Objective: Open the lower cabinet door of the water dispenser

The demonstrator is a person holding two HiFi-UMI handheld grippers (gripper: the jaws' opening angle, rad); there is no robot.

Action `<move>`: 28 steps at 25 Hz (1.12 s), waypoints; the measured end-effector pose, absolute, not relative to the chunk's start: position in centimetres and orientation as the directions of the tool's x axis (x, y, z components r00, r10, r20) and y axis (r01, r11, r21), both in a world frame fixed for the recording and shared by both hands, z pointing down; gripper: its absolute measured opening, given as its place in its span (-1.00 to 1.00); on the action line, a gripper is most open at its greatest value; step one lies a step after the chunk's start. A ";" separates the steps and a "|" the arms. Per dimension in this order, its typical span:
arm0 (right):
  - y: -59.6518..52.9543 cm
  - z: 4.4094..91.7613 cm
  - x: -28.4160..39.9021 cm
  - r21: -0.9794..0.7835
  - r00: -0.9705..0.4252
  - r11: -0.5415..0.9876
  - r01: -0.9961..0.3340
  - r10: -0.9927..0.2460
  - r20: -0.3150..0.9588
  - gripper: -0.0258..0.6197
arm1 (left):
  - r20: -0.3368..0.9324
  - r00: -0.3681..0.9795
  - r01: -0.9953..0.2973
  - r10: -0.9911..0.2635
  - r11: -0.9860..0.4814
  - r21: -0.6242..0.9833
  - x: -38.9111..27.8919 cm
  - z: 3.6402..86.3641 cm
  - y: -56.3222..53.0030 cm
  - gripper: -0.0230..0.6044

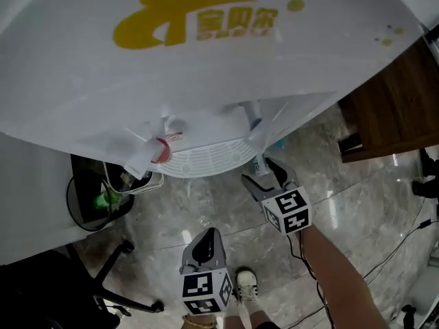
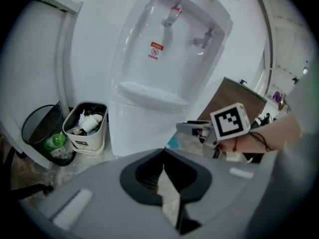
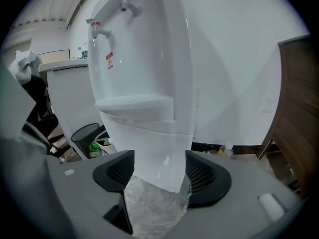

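Note:
The white water dispenser (image 1: 206,60) with a yellow logo fills the top of the head view, and its drip tray (image 1: 206,162) and red tap (image 1: 162,149) show below. Its lower cabinet door (image 2: 142,128) is shut and hidden from the head view. My right gripper (image 1: 264,173) hangs by the dispenser's right front corner. In the right gripper view it (image 3: 158,172) is open, with the lower cabinet (image 3: 159,153) framed between the jaws and apart from them. My left gripper (image 1: 208,235) is lower and further back, its tips (image 2: 163,156) shut on nothing.
A white rubbish bin (image 2: 87,126) and a black bin (image 2: 42,131) with a green bottle (image 2: 54,142) stand left of the dispenser. A brown wooden cabinet (image 1: 394,101) stands at its right. An office chair base (image 1: 103,279) and floor cables (image 1: 405,245) lie on the marble floor.

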State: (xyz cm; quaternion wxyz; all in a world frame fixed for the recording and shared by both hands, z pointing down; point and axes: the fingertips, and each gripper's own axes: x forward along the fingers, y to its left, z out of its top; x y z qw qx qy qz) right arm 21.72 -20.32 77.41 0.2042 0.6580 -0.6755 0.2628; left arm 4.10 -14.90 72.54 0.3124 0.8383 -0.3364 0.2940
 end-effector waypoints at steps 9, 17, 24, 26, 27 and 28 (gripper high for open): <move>-23.8 78.6 23.8 0.034 -0.040 0.083 -0.996 -0.746 0.665 0.19 | 0.713 0.598 -0.751 -0.366 -0.567 0.339 3.5 73.2 -14.4 -0.91; -22.2 78.5 23.9 0.062 0.023 0.026 -0.998 -0.735 0.677 -0.14 | 0.709 0.600 -0.758 -0.370 -0.546 0.357 3.4 72.9 -14.1 -0.91; -14.9 78.2 18.3 -0.050 -0.044 0.016 -0.999 -0.761 0.647 -0.17 | 0.696 0.610 -0.756 -0.379 -0.542 0.367 3.3 72.0 -13.5 -0.91; -12.7 77.9 15.6 -0.090 -0.060 0.003 -0.996 -0.766 0.640 -0.23 | 0.684 0.618 -0.749 -0.387 -0.555 0.362 2.7 71.6 -13.1 -0.91; -11.7 77.7 14.1 -0.112 -0.069 -0.004 -0.994 -0.768 0.637 -0.23 | 0.680 0.618 -0.748 -0.394 -0.560 0.355 2.3 71.5 -12.9 -0.91; -10.7 77.6 12.6 -0.136 -0.079 -0.011 -0.991 -0.768 0.636 -0.23 | 0.680 0.613 -0.752 -0.403 -0.561 0.346 1.6 71.4 -12.8 -0.91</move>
